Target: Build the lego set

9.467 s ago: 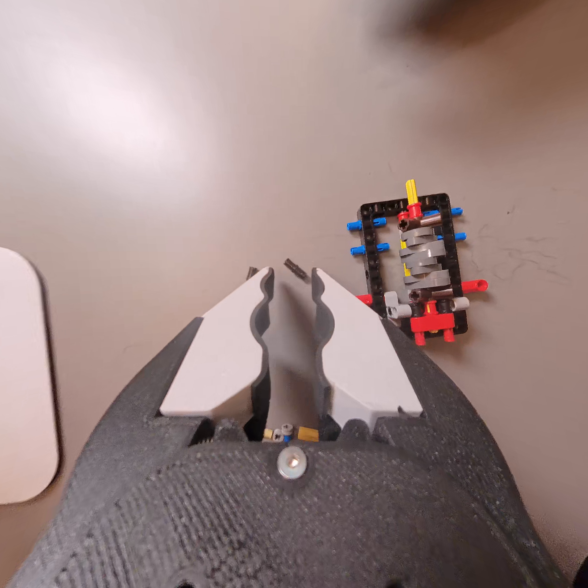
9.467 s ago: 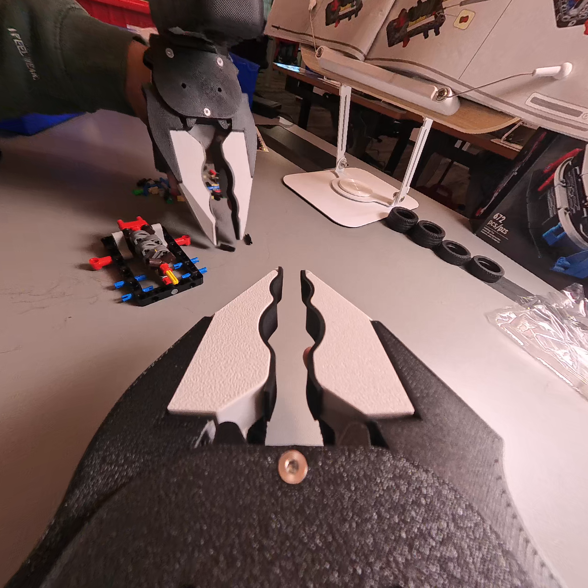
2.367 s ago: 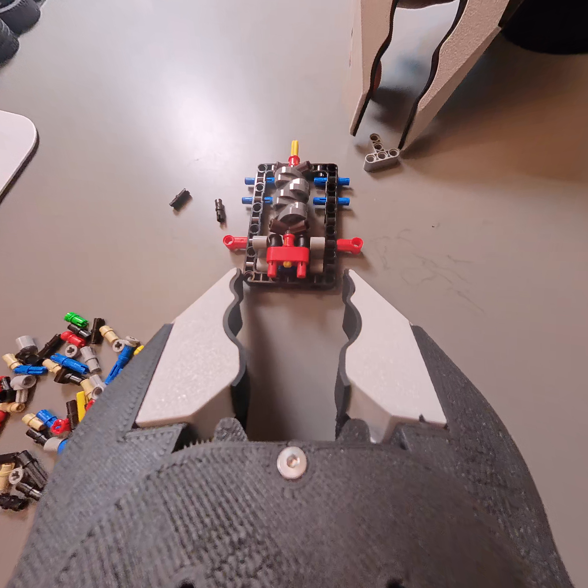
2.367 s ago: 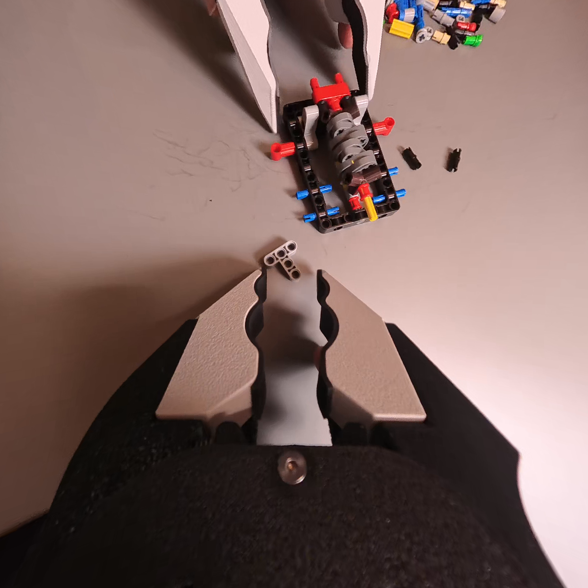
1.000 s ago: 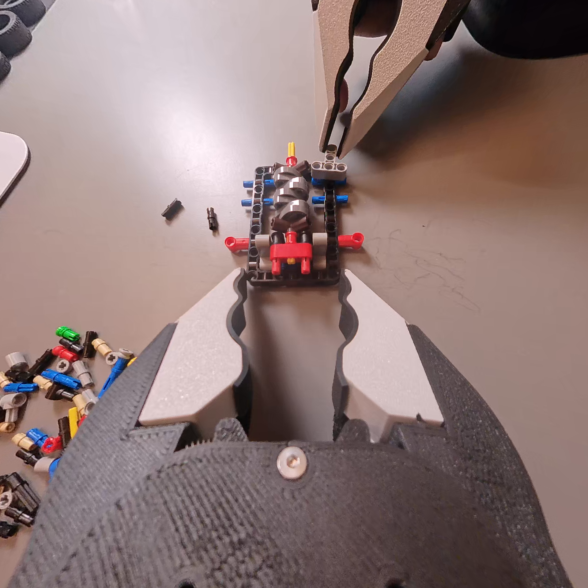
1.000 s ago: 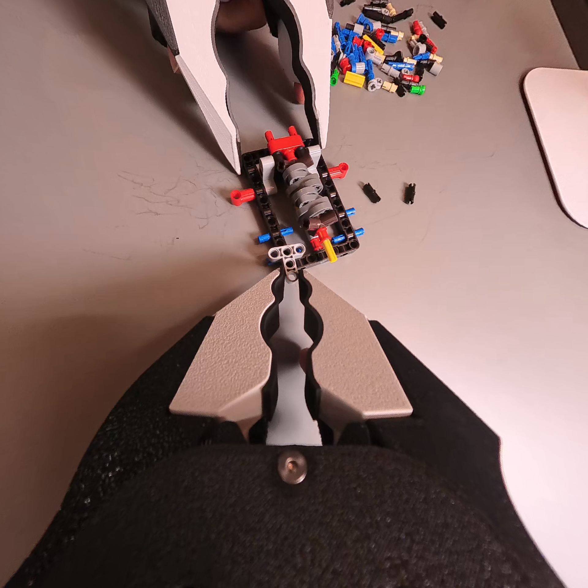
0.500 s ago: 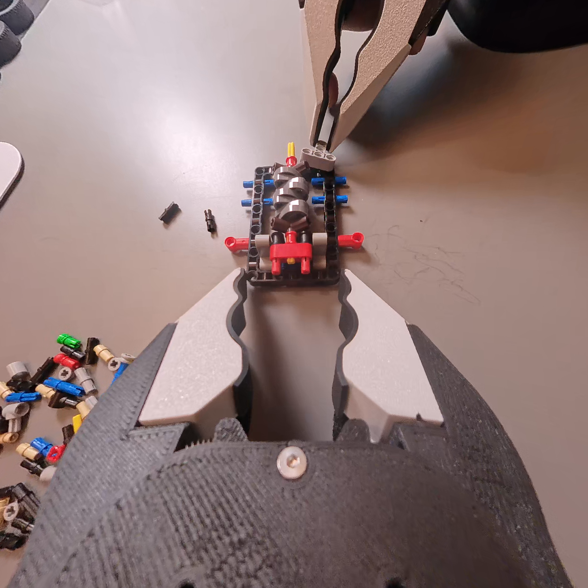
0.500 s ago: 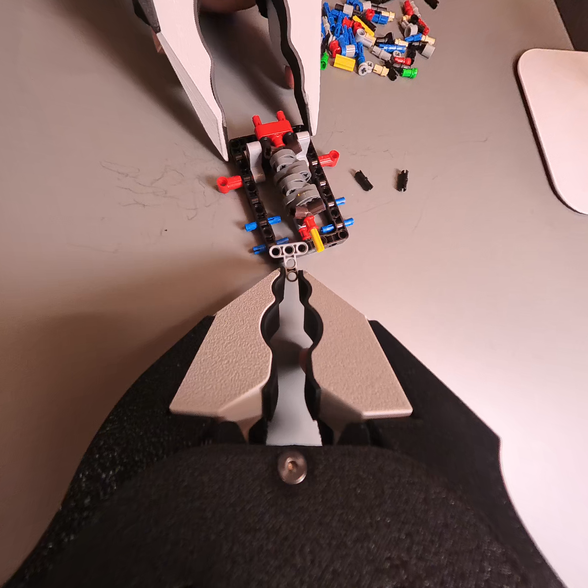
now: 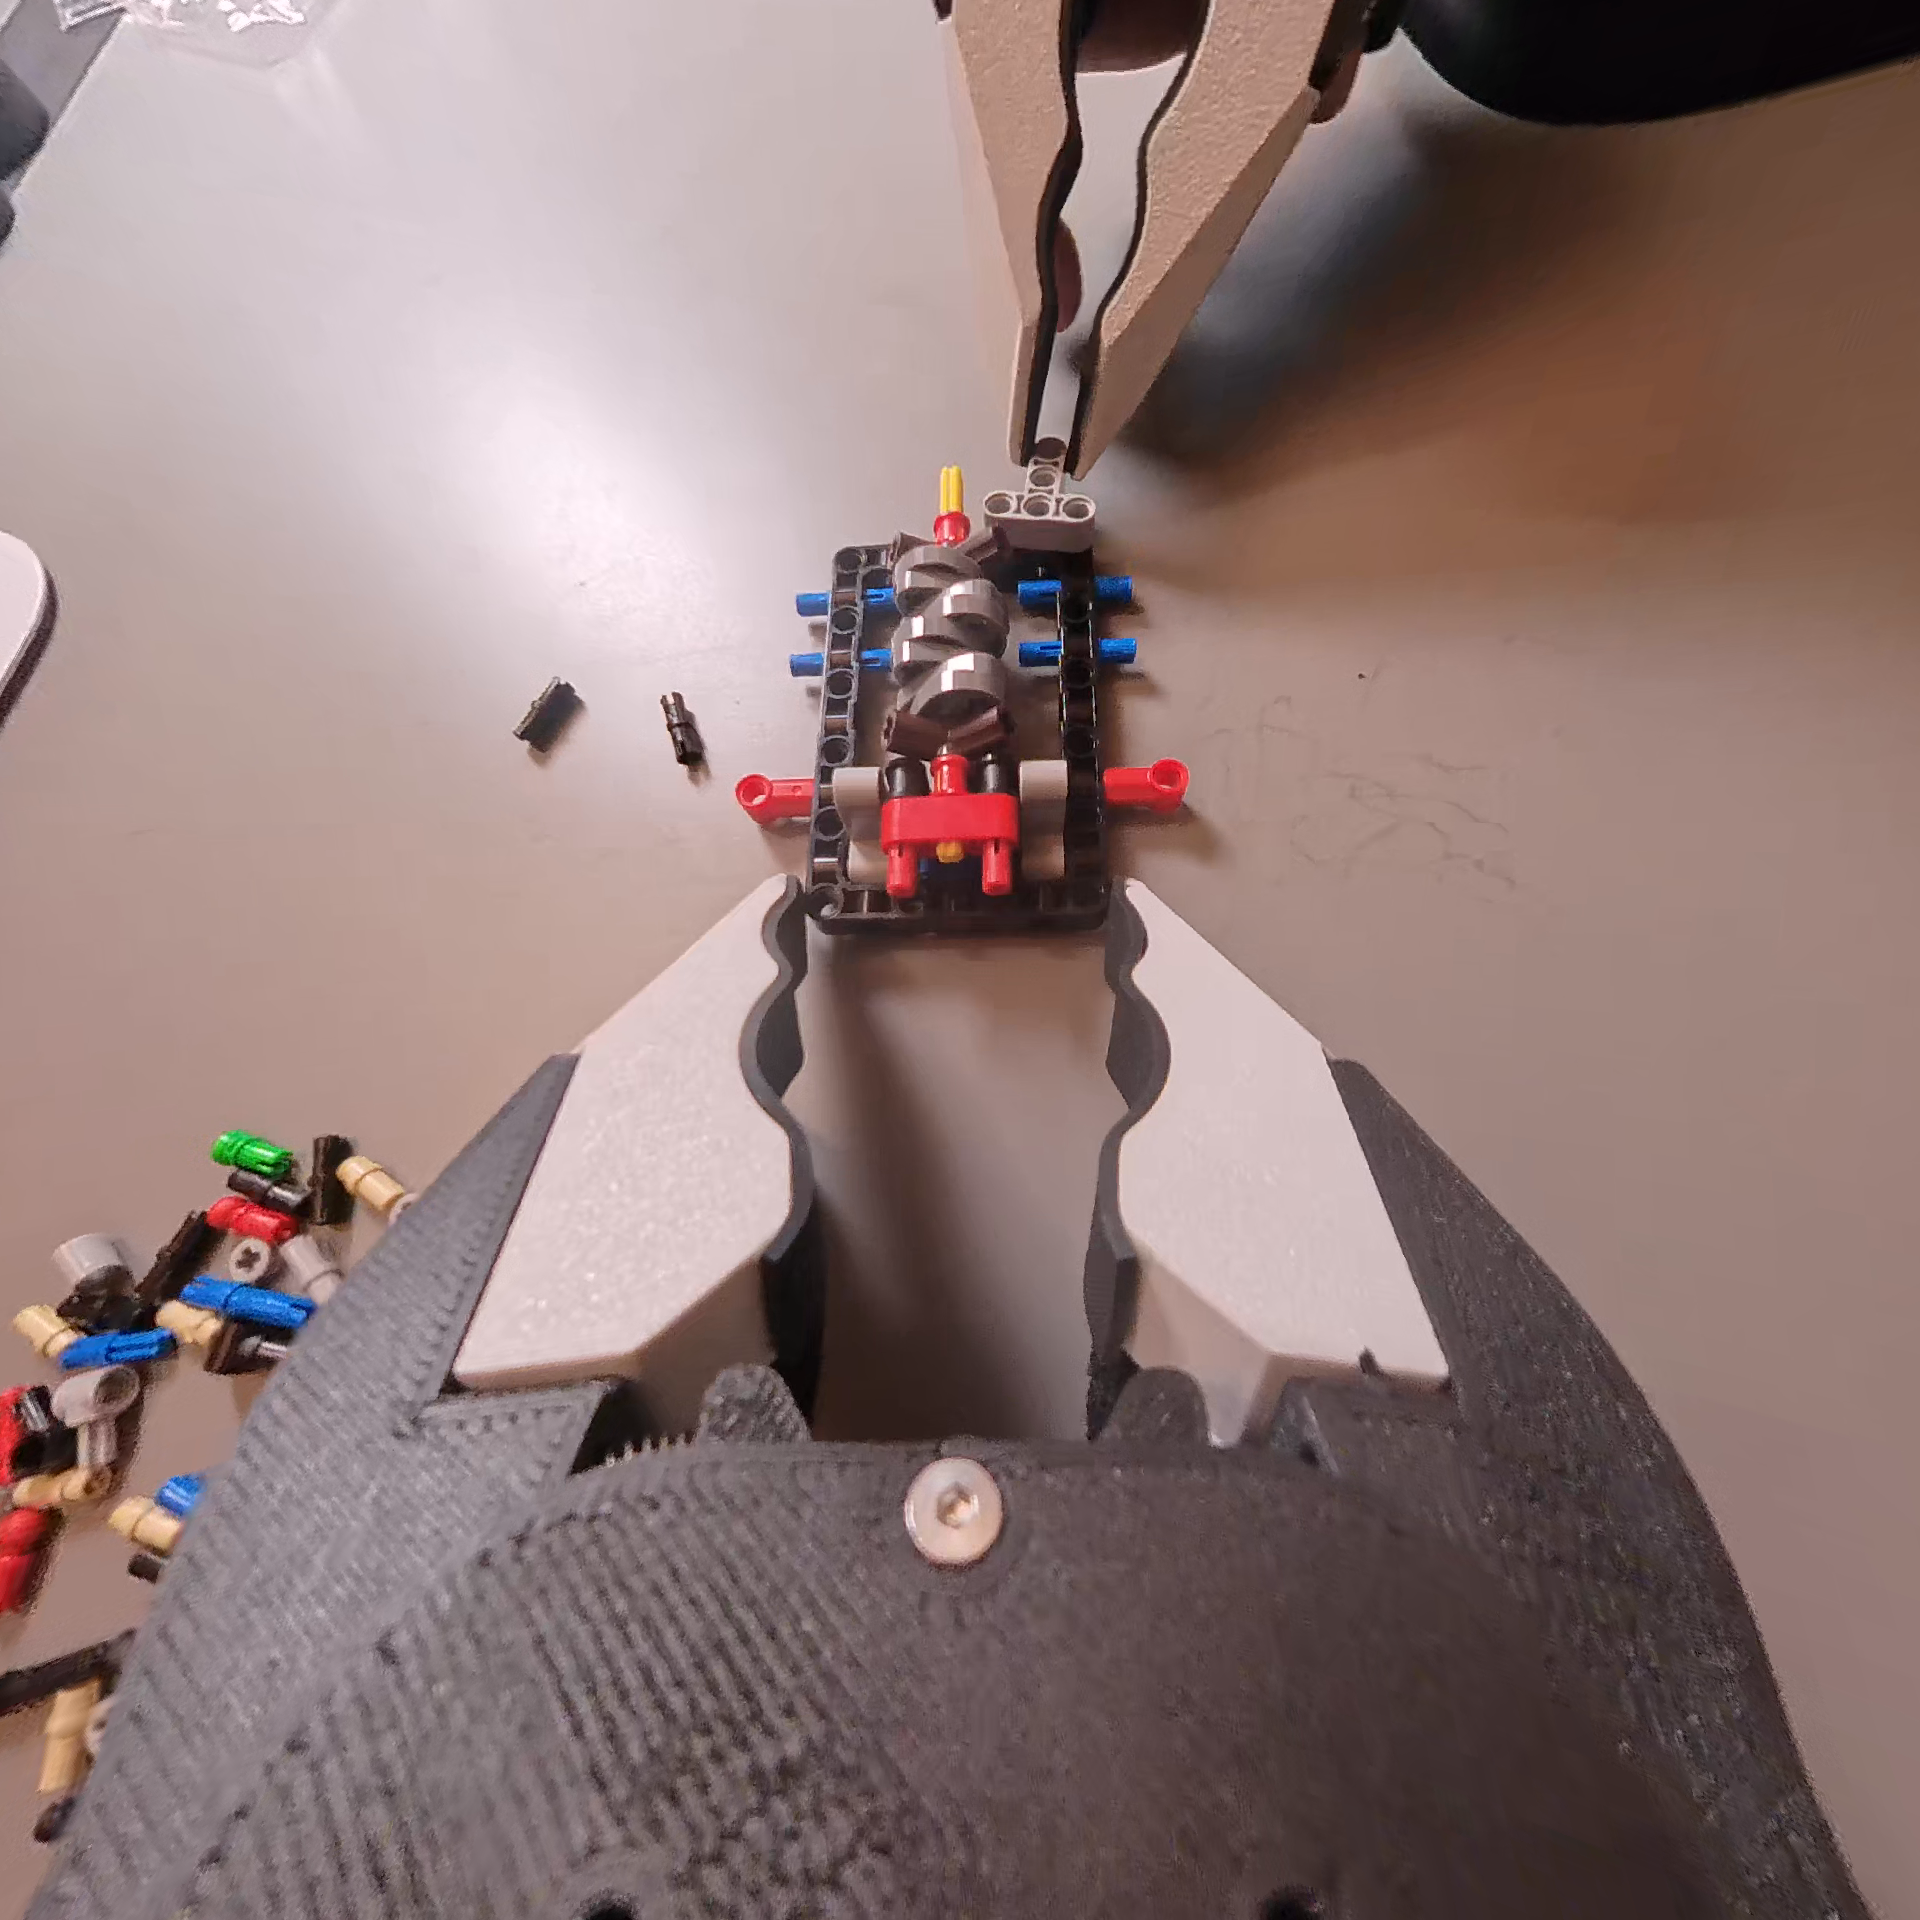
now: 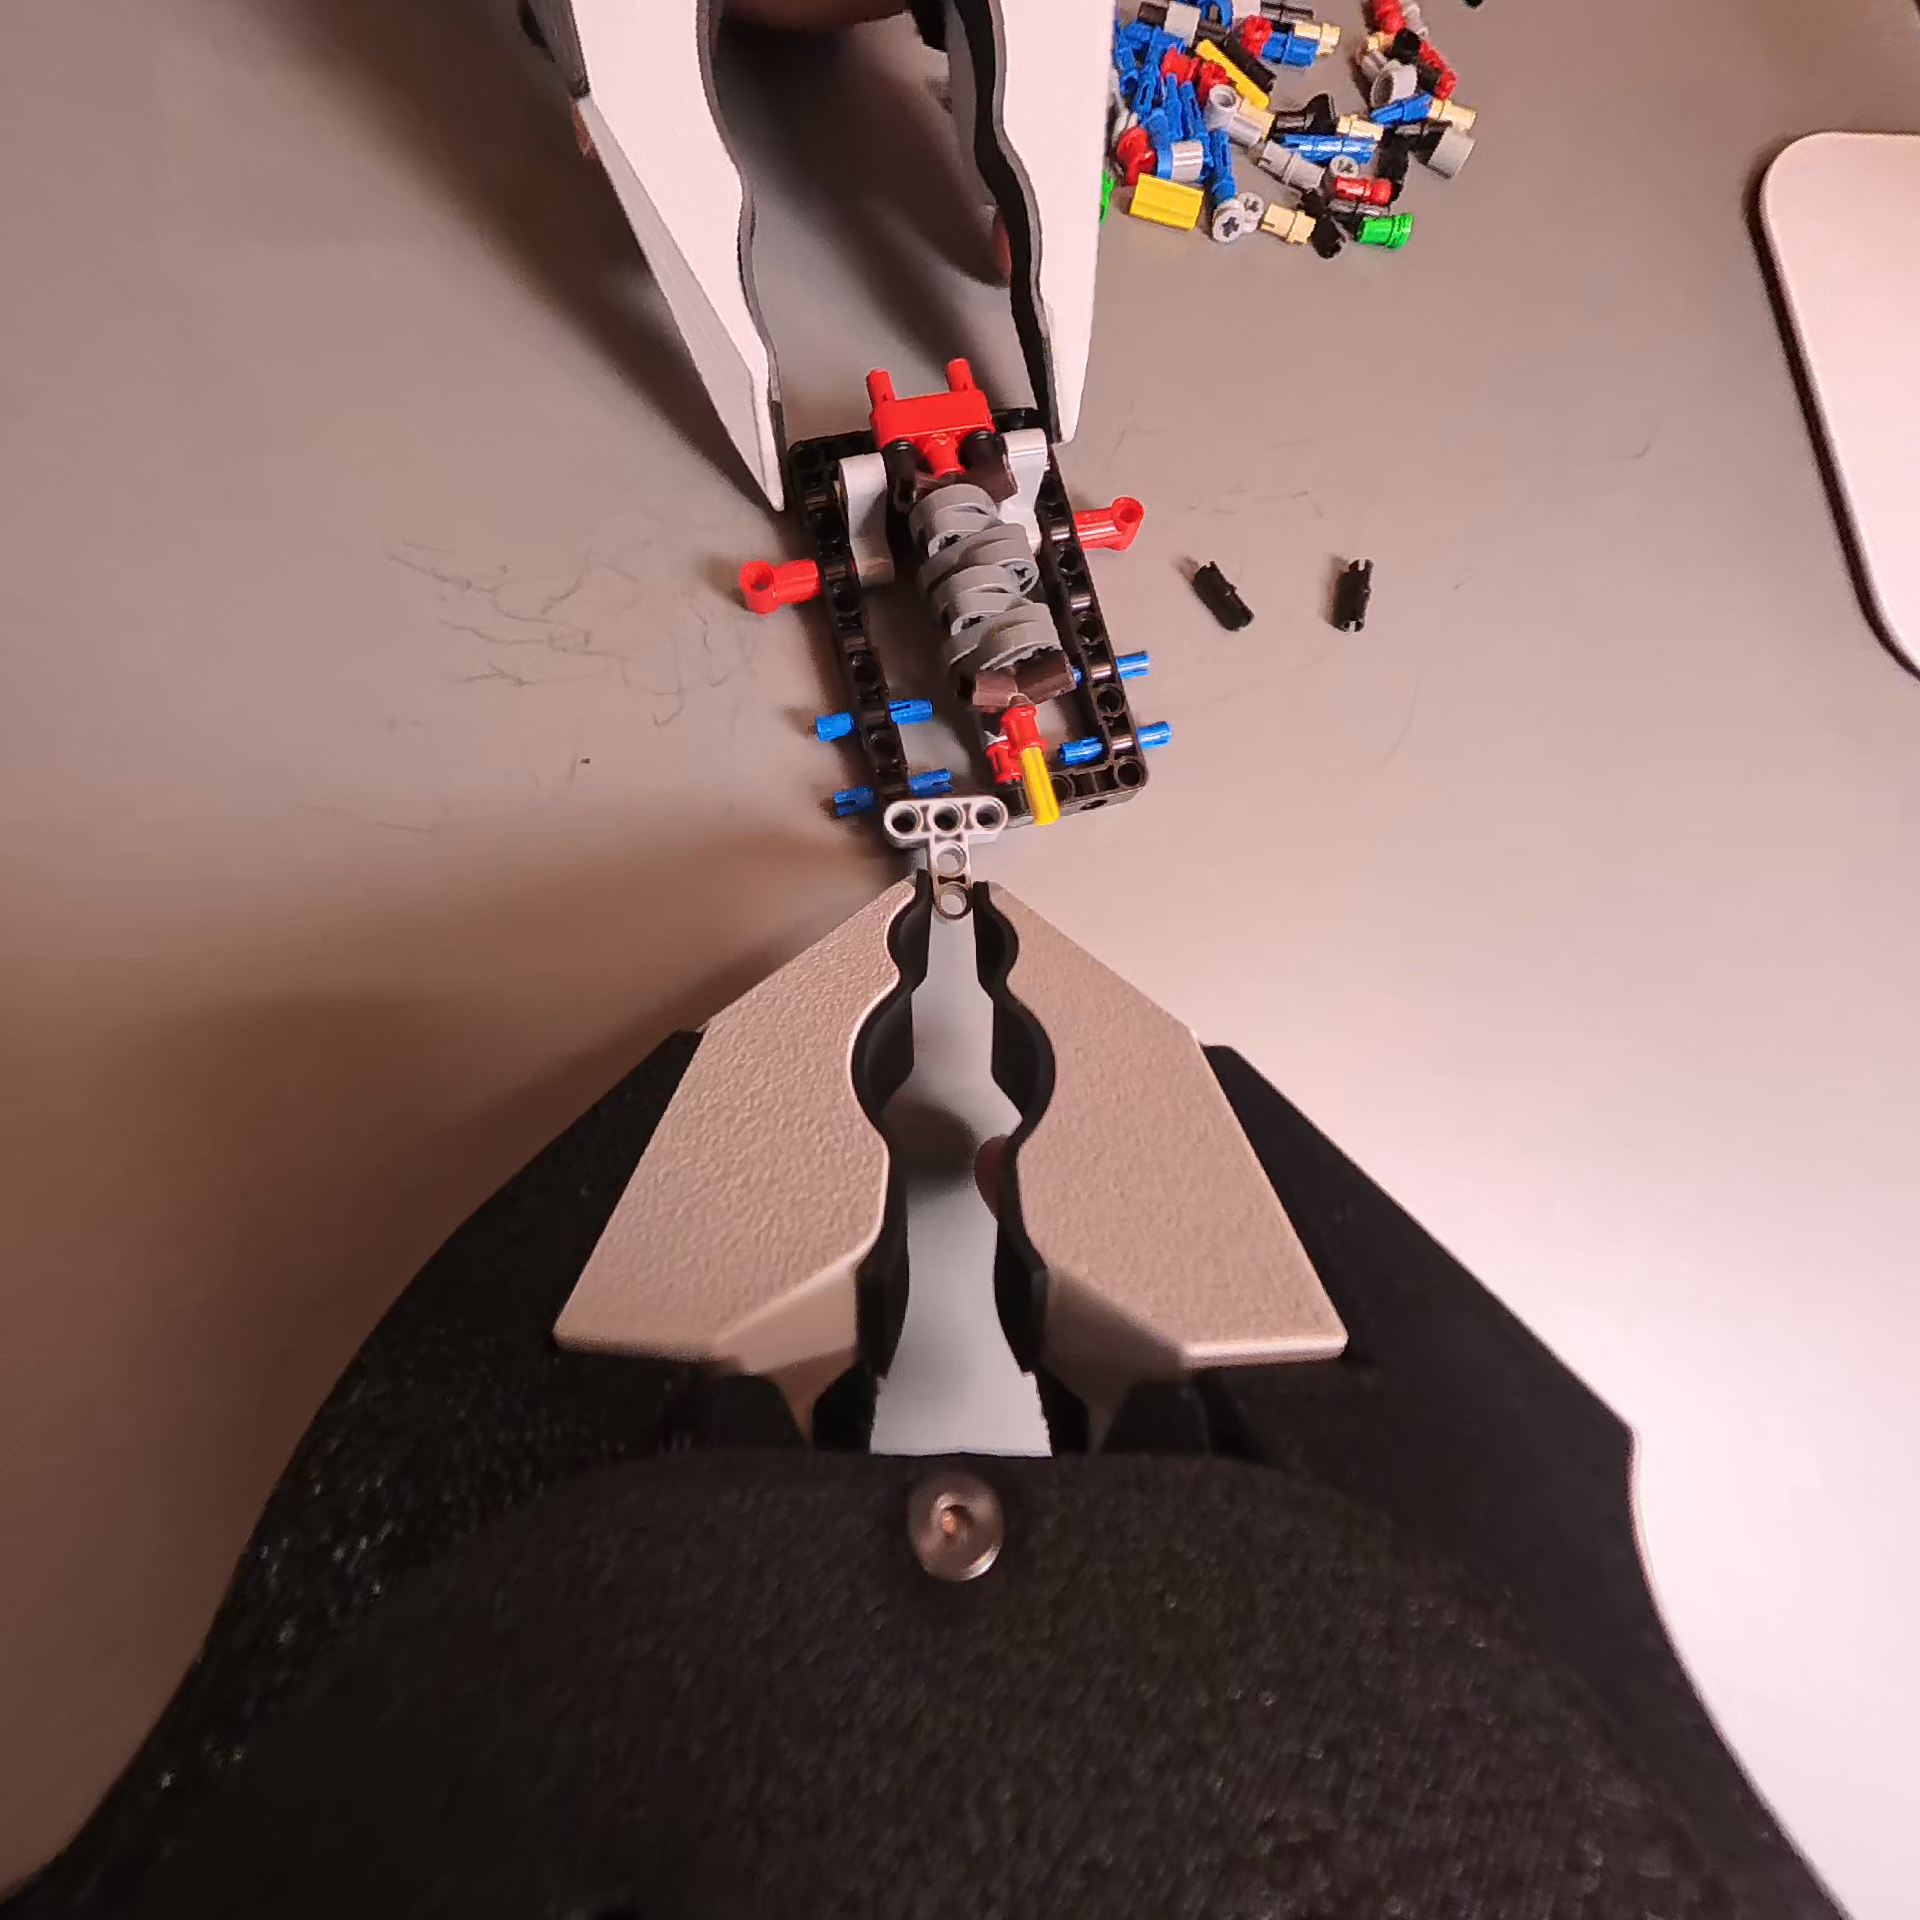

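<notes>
On the worktop [image 9: 416,416] the black frame assembly [image 10: 966,613] sits with the left tongs [image 9: 956,899] spread wide, bracketing its red end, while the right tongs [image 10: 951,894] pinch a grey T-shaped piece [image 10: 943,826] against its far end, beside the yellow axle [image 10: 1037,784].

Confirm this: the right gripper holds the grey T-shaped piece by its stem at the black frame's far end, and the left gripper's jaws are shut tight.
One detail is wrong. The left gripper has its jaws wide apart, bracketing the near end of the black rectangular frame, as the left wrist view shows. The right gripper does hold the grey T-shaped piece by its stem.
</notes>
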Demonstrator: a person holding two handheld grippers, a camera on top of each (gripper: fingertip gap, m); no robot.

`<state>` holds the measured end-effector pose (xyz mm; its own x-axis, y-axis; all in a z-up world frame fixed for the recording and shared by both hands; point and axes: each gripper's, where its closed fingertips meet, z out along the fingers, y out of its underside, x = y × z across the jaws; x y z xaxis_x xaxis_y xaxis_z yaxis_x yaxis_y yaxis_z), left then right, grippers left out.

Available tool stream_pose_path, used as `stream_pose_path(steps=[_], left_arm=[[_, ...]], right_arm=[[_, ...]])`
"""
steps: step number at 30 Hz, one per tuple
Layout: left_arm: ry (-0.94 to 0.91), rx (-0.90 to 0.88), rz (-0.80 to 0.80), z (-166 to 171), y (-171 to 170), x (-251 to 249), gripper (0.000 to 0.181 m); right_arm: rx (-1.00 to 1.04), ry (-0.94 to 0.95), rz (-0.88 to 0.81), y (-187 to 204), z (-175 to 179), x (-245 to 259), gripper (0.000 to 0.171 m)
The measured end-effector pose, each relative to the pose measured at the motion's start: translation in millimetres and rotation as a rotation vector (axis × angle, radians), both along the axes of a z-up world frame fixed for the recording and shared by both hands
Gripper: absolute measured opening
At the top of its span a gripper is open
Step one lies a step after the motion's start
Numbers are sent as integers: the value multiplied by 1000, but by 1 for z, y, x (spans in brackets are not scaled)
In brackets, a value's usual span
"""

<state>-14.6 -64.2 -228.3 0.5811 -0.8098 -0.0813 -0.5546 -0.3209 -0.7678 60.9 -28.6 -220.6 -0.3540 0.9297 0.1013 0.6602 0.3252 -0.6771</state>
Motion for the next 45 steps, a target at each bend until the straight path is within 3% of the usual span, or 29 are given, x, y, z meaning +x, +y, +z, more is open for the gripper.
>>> stream_pose_path(steps=[9, 14, 19, 27, 45], left_arm=[[-31, -41, -123, 0, -1, -6, 58], [-97, -37, -132, 14, -5, -5, 69], [-170, 27, -69, 42, 5, 10, 46], [-34, 58, -93, 30, 0, 50, 25], [51, 110, -70, 26, 4, 61, 17]], right_arm=[[-6, -28, 36, -11, 3, -2, 6], [-12, -32, 30, -12, 2, -4, 6], [-17, -38, 7, -9, 1, -4, 6], [-23, -31, 14, -10, 0, -4, 6], [-56, -22, 17, -11, -1, -5, 8]])
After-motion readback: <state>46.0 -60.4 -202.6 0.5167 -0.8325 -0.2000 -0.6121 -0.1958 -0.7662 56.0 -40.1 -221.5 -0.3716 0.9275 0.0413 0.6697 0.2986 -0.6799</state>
